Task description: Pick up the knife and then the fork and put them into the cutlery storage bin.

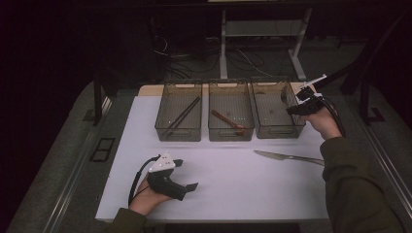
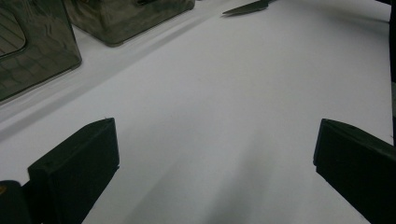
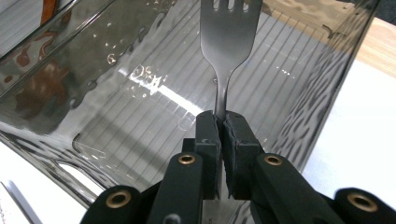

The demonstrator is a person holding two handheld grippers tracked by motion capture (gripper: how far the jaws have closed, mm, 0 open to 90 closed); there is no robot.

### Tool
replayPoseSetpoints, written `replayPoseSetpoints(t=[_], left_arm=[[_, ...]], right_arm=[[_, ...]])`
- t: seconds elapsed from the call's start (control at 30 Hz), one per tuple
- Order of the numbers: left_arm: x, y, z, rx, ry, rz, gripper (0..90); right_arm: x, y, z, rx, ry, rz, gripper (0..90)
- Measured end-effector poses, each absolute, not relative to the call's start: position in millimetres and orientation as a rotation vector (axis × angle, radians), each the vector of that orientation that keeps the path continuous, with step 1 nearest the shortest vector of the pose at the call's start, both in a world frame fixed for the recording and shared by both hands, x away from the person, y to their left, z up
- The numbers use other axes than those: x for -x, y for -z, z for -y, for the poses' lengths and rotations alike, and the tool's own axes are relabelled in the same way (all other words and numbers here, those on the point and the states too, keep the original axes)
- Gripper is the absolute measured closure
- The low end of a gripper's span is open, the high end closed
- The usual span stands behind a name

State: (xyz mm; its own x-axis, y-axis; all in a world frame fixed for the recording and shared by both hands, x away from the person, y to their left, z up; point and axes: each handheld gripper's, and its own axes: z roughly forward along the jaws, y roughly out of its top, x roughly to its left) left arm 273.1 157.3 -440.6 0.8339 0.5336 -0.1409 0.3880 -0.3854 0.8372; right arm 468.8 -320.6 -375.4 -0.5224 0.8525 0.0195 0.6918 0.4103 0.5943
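Three smoky clear bins stand in a row at the back of the white mat. My right gripper [image 3: 221,121] is shut on the handle of a metal fork [image 3: 229,32], held tines-forward over the right bin [image 3: 140,116]. From above, the right gripper [image 1: 297,103] hovers at the right bin's [image 1: 274,131] right rim, with the fork [image 1: 283,96] just over its inside. My left gripper [image 1: 187,174] rests on the mat near the front left, and its jaws stand wide open with nothing between them [image 2: 215,149]. A knife [image 1: 286,156] lies on the mat right of centre.
The left bin [image 1: 179,131] holds dark chopsticks [image 1: 183,115]. The middle bin [image 1: 231,132] holds a reddish-brown spoon [image 1: 228,121]. In the left gripper view the knife's tip [image 2: 247,7] lies far ahead, with bin walls [image 2: 42,56] at the upper left. Table legs and cables stand behind.
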Motion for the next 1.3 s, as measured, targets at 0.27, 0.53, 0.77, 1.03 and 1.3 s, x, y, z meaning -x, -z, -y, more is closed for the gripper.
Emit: replayPoseSetpoints(t=[0.27,0.53,0.77,1.03,1.3], left_arm=[[-272.7,440.6,-157.0,-2.022,-0.186,-0.679,0.0],[-272.3,440.9,-157.3,-2.028,-0.181,-0.677,0.0],[-272.3,441.0,-157.2,-2.031,-0.18,-0.679,0.0],[-272.0,441.2,-157.1,-2.032,-0.179,-0.681,0.0],[-271.8,441.1,-157.2,-2.032,-0.18,-0.682,0.0]], right_arm=[[-474.5,382.8,313.1,-1.347,-0.786,-2.397,82.5],[-474.2,384.2,313.5,-1.4,-0.852,-2.366,60.1],[-459.7,370.2,318.6,-1.374,-0.987,-2.331,50.3],[-420.9,352.0,324.0,-1.323,-1.156,-2.323,47.9],[-385.6,355.7,326.9,-1.26,-1.168,-2.323,54.8]])
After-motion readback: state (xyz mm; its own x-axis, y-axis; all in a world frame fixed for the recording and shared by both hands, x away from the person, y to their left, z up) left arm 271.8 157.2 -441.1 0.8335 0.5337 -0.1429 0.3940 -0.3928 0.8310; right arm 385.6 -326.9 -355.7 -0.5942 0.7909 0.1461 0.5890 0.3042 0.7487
